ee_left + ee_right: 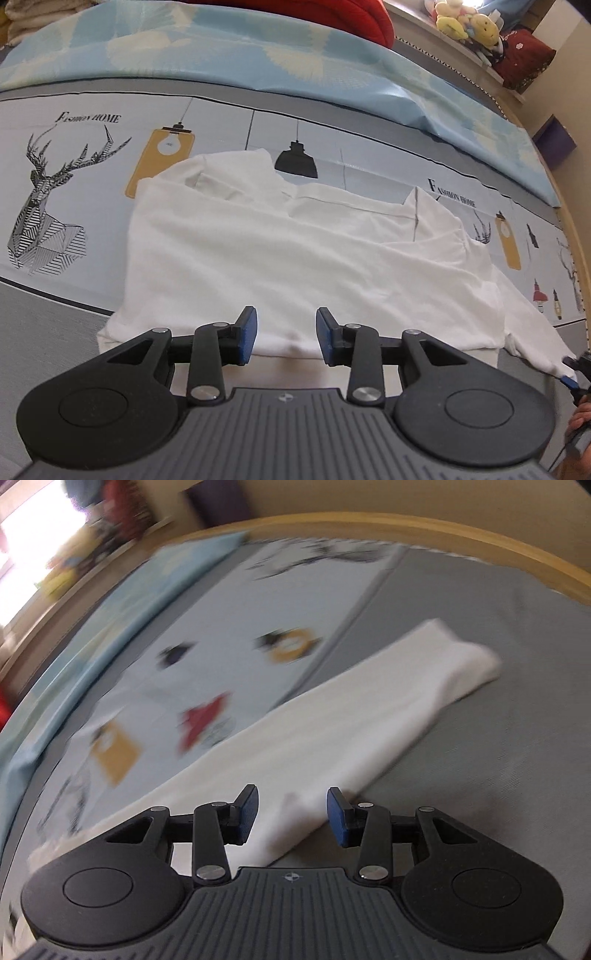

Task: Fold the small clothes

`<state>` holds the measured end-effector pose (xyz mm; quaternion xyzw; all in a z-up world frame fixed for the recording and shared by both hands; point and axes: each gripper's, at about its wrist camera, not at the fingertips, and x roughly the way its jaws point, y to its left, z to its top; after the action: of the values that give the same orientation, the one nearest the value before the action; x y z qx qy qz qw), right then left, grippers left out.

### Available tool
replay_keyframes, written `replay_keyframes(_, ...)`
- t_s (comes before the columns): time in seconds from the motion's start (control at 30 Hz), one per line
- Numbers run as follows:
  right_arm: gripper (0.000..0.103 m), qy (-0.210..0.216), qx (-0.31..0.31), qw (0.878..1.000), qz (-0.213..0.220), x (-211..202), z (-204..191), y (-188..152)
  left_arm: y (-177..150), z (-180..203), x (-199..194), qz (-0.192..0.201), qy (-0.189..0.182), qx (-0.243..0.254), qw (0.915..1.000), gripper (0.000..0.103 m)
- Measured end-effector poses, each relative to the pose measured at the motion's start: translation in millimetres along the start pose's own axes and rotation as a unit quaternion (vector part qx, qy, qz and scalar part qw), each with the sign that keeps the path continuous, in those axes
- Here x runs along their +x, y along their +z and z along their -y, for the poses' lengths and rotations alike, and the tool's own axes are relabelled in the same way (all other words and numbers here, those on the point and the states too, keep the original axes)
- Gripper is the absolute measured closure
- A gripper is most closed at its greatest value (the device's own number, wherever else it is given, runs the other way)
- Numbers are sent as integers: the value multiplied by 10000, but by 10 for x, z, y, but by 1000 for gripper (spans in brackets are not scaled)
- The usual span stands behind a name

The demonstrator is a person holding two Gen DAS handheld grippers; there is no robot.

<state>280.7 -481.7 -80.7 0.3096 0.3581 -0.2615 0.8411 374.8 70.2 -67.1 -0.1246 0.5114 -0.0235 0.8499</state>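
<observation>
A white garment point(295, 258) lies partly folded on the printed bed sheet point(74, 184). My left gripper point(286, 332) is open just above its near hem, holding nothing. One white sleeve point(351, 716) stretches out to the right over the grey part of the sheet. My right gripper point(291, 816) is open over the near part of that sleeve, with cloth between the blue pads point(338, 819) but not pinched. The right wrist view is blurred by motion. In the left wrist view the right gripper's tip point(572, 376) shows at the sleeve end, far right.
A light blue quilt point(258, 48) lies across the back of the bed, with a red cushion point(332, 14) behind it. Plush toys point(465, 22) sit on a ledge at the back right. The wooden bed frame point(406, 524) curves along the far edge.
</observation>
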Motion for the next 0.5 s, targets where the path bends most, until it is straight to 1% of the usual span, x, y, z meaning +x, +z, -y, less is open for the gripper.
replay_keyframes(0.1, 57, -274, 534, 9982, 6, 65, 344, 150, 8, -2, 2, -5, 29, 5, 10000, 62)
replay_keyframes(0.13, 54, -379, 699, 9968, 4, 91, 451, 195, 7, 4, 6, -5, 30, 13, 10000, 62)
replay_keyframes(0.23, 53, -614, 925, 9938, 12, 181, 636, 250, -3, 25, 8, -29, 35, 41, 10000, 61)
replay_keyframes(0.4, 53, -573, 1076, 9925, 113, 280, 793, 310, 1, -12, -23, -22, -6, 50, 10000, 60)
replay_keyframes(0.43, 56, -594, 1025, 9929, 141, 293, 774, 316, -1, -23, -27, -21, -6, 42, 10000, 60)
replay_keyframes(0.47, 66, -635, 988, 9929, 197, 306, 766, 327, -1, -49, -38, -20, -7, 26, 10000, 60)
replay_keyframes(0.5, 74, -658, 989, 9926, 259, 320, 771, 332, -4, -71, -47, -18, -9, 17, 10000, 60)
